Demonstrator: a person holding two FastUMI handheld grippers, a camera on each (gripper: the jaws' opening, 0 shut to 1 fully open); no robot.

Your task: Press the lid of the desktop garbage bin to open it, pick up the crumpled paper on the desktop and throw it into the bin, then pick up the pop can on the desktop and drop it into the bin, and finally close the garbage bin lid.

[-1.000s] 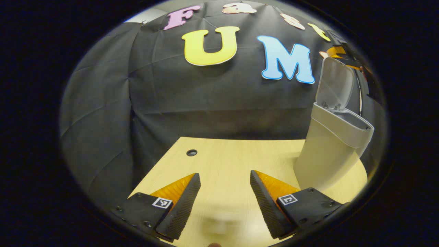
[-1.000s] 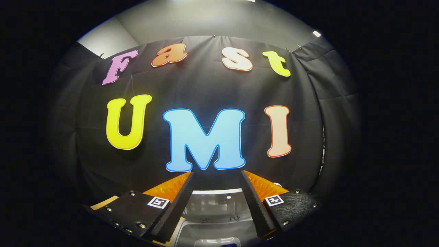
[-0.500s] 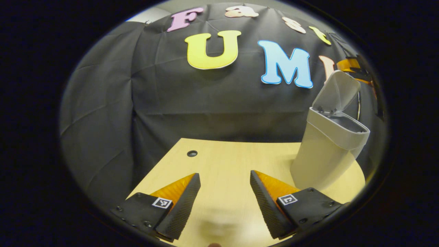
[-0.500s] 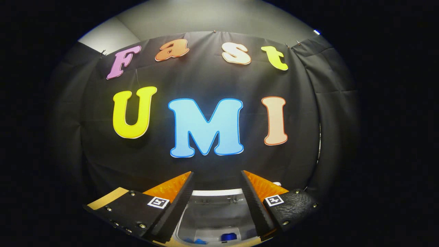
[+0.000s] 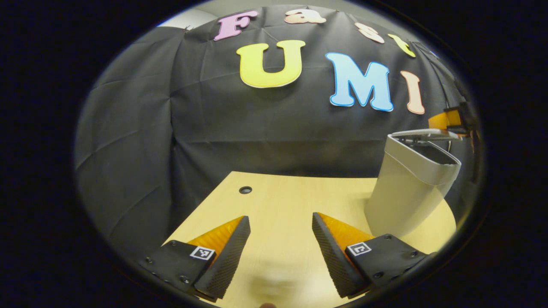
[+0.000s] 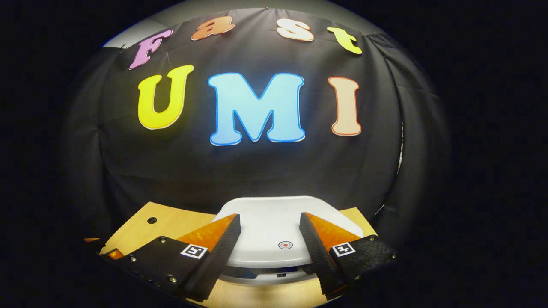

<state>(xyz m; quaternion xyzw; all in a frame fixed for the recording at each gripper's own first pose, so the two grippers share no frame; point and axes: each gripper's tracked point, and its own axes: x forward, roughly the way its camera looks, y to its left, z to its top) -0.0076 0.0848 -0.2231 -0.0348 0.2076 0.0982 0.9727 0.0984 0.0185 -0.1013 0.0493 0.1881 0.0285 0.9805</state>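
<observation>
Since a second ago, the lid [image 5: 426,134] has been swung from upright down almost flat over the bin [image 5: 409,188], which is seen in the left gripper view by the desk's [image 5: 274,205] far right edge, well right of the released left gripper [image 5: 280,239]. In the right gripper view, the lid [image 6: 274,233] is seen just beneath the right gripper [image 6: 269,239], whose fingers are spread, grasping nothing.

Both tongs [image 5: 280,239] [image 6: 269,239] have wedge-shaped ribbed fingers on screwed black mounts bearing small square black-and-white markers.
</observation>
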